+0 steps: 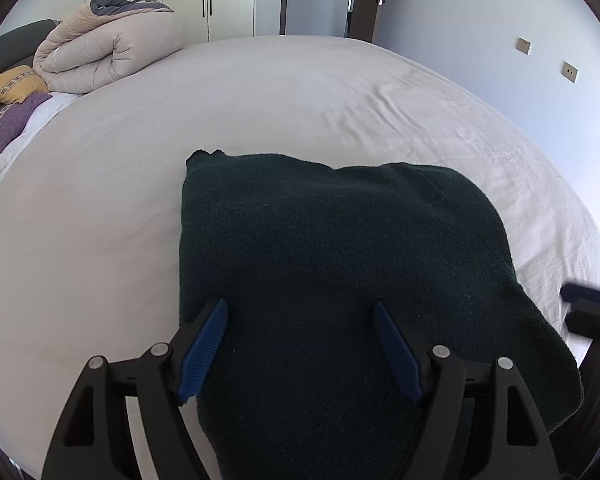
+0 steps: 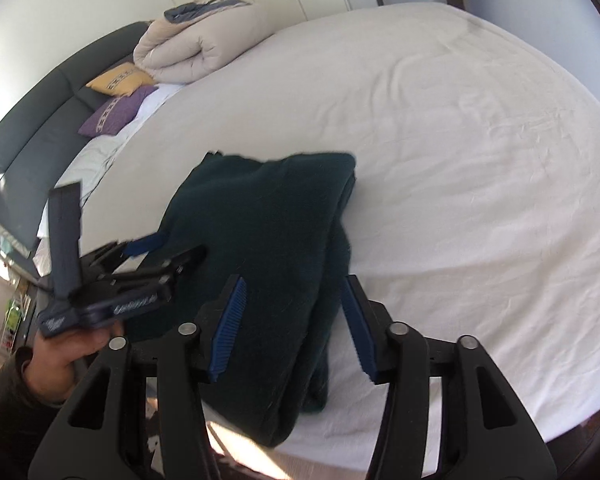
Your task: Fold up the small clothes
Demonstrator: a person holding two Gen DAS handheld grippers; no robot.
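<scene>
Both grippers hang with jaws spread wide and nothing between them, the left gripper (image 1: 300,312) and the right gripper (image 2: 294,290) above the near part of a folded dark green sweater (image 1: 332,248). The sweater lies near the front edge of the white bed sheet (image 1: 240,92), well apart from the rolled beige duvet (image 1: 112,54) and two cushions by the headboard.

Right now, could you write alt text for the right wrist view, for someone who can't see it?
A dark green folded sweater lies on a white bed, framed by the open right gripper and its blue-padded fingers. At left, a hand holds the left gripper; a rolled duvet and pillows sit near the headboard.
</scene>
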